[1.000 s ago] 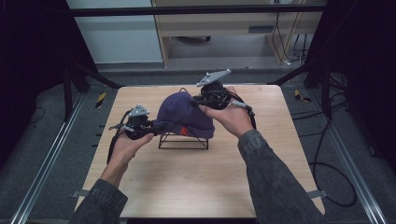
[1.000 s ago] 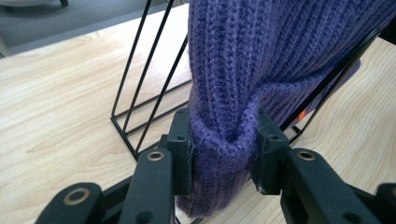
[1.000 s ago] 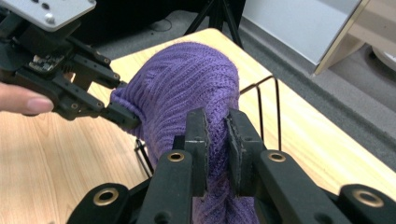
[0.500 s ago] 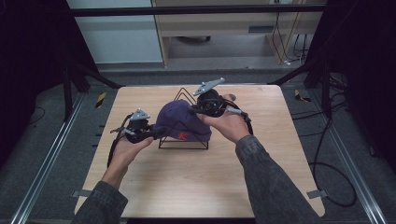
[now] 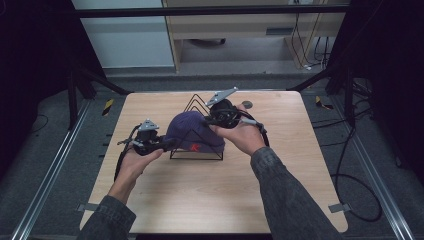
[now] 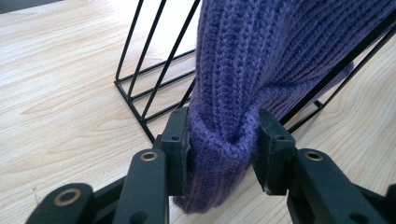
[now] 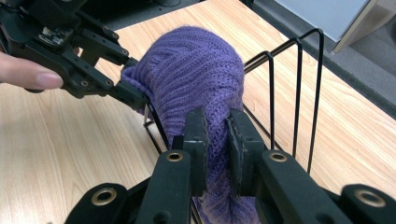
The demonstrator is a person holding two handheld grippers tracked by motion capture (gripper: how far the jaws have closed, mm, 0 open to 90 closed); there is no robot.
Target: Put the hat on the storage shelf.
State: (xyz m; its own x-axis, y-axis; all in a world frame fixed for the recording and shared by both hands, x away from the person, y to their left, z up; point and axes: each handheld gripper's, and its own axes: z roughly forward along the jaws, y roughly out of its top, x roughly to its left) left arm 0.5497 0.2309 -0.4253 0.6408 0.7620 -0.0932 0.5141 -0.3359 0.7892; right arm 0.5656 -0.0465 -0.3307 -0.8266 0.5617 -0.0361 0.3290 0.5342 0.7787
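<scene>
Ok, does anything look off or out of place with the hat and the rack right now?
Nothing looks damaged. The purple knit hat sits draped over the black wire rack, stretched sideways because the left gripper and right gripper each pinch a fold of it. The rack stands flat on the table.

The one mark that shows is a small red sign on the front fold of the purple knit hat (image 5: 192,135) in the high view, at about the lower middle of the hat where it hangs on the black wire rack (image 5: 197,152). It looks like a single red letter, perhaps a K or an R, but it is too small and blurred to read with certainty. In both gripper views the hat's knit shows no lettering, and nothing on the tabletop (image 5: 200,195) can be read
</scene>
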